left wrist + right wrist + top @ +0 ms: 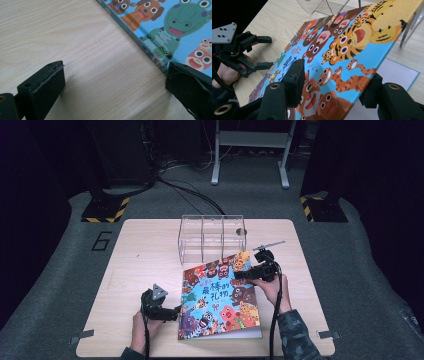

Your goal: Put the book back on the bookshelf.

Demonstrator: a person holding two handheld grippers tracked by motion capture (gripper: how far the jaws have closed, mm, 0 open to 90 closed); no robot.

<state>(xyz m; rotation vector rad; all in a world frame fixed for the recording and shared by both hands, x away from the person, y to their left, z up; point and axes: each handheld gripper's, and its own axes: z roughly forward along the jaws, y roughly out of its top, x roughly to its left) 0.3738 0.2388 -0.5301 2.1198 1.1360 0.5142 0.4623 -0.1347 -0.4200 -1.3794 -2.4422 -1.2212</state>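
High view: "6" (103, 240) beside table (145, 245); left tongs (172, 312) spread, right tongs (239, 275) pinching picture book (220, 297) cover

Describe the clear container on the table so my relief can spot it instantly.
Start at the pale wooden table and look to its far edge, near the middle. Just beyond the bright picture book stands the clear acrylic organizer. It is see-through and split by upright dividers, whereas the book is opaque and covered in cartoon animals.
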